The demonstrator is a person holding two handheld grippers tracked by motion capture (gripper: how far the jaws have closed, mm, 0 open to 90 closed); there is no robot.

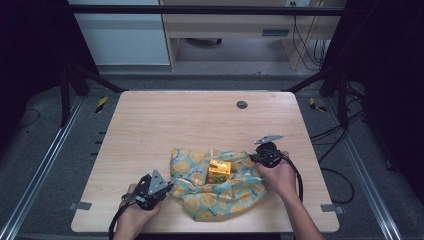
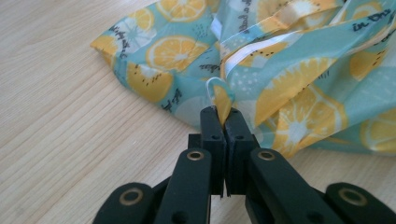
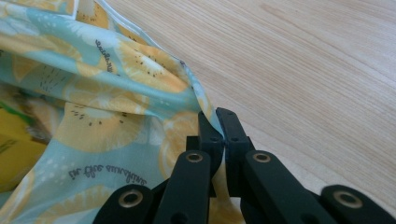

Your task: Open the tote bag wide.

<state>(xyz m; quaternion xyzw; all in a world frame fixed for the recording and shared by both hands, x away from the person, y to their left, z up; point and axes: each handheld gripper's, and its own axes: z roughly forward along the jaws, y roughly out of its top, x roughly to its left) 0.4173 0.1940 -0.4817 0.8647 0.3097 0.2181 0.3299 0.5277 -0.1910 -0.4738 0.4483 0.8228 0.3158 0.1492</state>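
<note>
A teal cloth printed with orange slices (image 1: pixel 220 187) lies crumpled near the table's front edge. A yellow box (image 1: pixel 219 170) sits on its middle. My left gripper (image 1: pixel 167 187) is at the cloth's left side, shut on a small fold of the fabric (image 2: pixel 222 100). In the left gripper view the black jaws pinch that fold at their tips (image 2: pixel 223 114). My right gripper (image 1: pixel 251 158) is at the cloth's right side. Its jaws (image 3: pixel 215 120) are shut on the cloth's edge (image 3: pixel 140 100), and the yellow box (image 3: pixel 14 149) shows at that view's left edge.
The light wooden table (image 1: pixel 200 120) has a round grommet (image 1: pixel 242 104) near its back edge. Black frame bars and cables stand beyond the table on both sides. Metal brackets (image 1: pixel 80 205) sit at the front corners.
</note>
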